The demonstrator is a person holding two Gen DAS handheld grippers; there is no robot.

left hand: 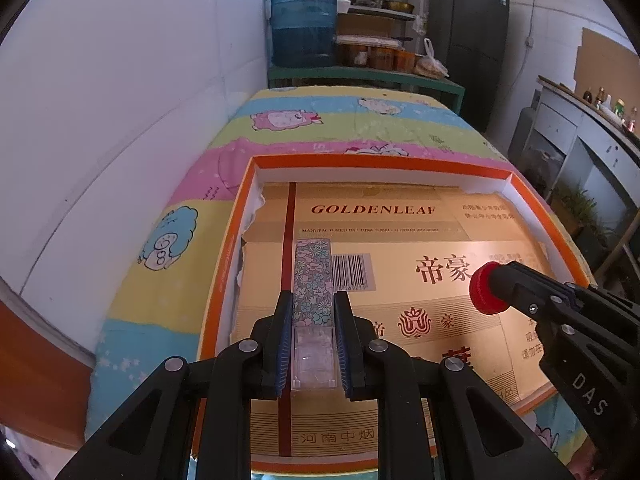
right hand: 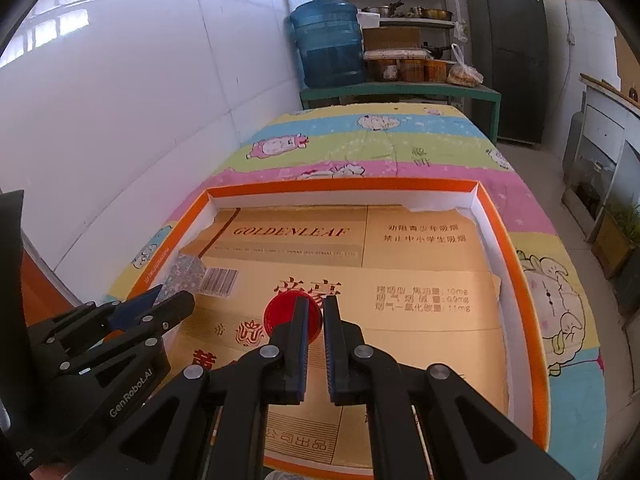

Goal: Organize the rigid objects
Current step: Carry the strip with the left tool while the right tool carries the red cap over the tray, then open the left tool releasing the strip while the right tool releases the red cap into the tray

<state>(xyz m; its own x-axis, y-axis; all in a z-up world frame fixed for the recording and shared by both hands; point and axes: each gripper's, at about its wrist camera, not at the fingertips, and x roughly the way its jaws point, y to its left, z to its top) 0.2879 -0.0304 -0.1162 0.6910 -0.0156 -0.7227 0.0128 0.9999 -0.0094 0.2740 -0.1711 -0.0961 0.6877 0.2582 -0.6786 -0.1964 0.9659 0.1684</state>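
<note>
Left gripper [left hand: 310, 332] clamps floral box [left hand: 313, 280] by its long sides, above orange tray [left hand: 224, 248] left part; light, stiff, slick. Right gripper [right hand: 316, 320] pinches red cap [right hand: 280, 314] over tray centre; small, rigid

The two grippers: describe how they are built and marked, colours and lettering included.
Both are matte black plastic with angular, triangular-cutout linkages and round silver pivot pins. The left gripper has blue ribbed pads lining its fingers and white "GenRobot.AI" lettering on its side. The right gripper has the same blue ribbed pads and white "DAS" lettering. No cables or sleeves show.
</note>
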